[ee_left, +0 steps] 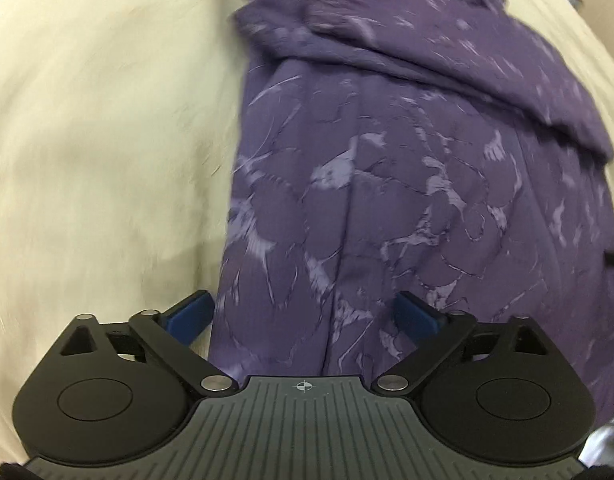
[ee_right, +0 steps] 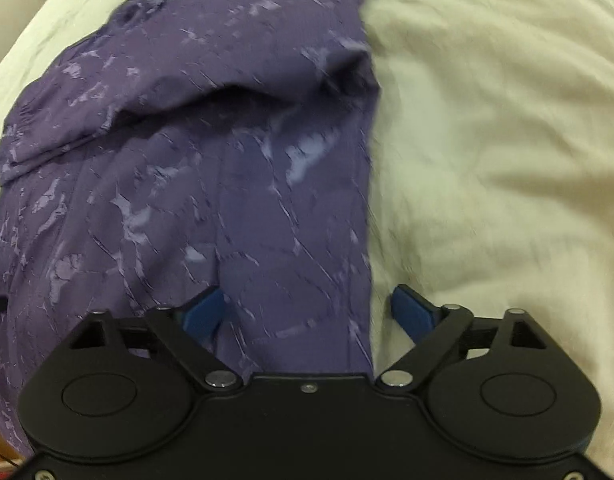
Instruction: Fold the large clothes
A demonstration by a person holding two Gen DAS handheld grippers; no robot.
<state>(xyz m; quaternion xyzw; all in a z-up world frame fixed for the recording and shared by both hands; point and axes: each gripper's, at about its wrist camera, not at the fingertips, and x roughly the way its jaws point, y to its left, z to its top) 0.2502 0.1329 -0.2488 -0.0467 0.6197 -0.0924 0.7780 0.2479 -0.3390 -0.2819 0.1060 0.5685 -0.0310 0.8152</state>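
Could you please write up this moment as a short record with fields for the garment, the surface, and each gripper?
garment: purple patterned garment, folded into a long strip, with a fold of cloth lying across its far part
surface: cream bedding, lightly wrinkled
left gripper: open, pointing down over the garment's left edge, nothing held
right gripper: open, pointing down over the garment's right edge, nothing held
image quality: both wrist views are motion-blurred
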